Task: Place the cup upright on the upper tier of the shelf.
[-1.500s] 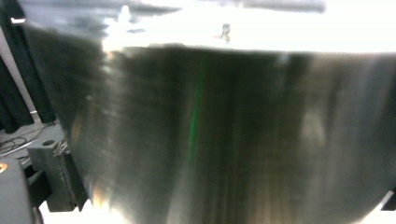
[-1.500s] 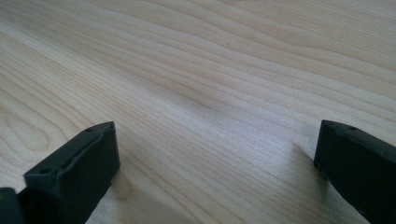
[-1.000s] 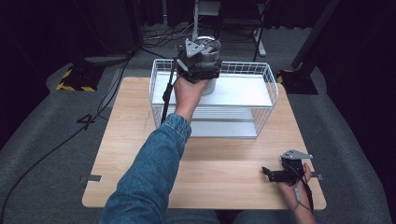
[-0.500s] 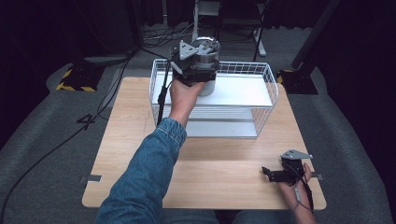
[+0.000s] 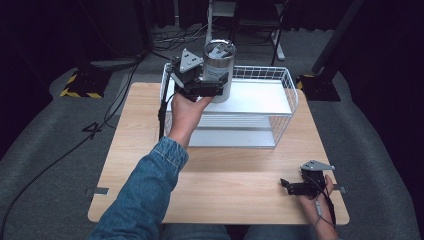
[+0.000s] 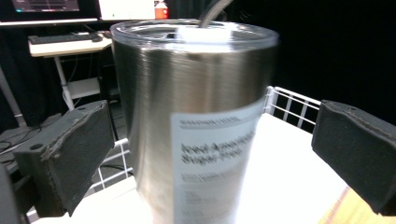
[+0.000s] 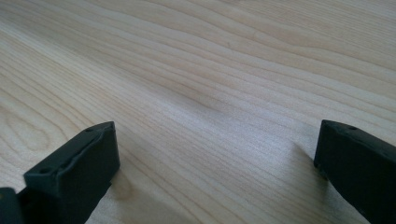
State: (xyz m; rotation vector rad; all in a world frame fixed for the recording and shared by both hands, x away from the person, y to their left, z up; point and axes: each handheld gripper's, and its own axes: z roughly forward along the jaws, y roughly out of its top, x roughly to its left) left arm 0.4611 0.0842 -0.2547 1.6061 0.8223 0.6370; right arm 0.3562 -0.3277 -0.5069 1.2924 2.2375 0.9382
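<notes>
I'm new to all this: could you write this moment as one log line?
left claw: open, jaws either side of steel tumbler | tumbler: on white shelf of wire rack | right claw: open, on wooden table

The cup is a tall, round metal cup, shiny and silver-grey. It stands straight up. On top sits a clear lid with a small white piece in the middle. A pale paper label is stuck on its side. The label has dark words on it, but they are too blurry to read fully. The cup is at the back left part of a white wire basket, over the basket's flat white shelf. From the left gripper view the cup looks very close and big, with the white shelf under and behind it.
</notes>
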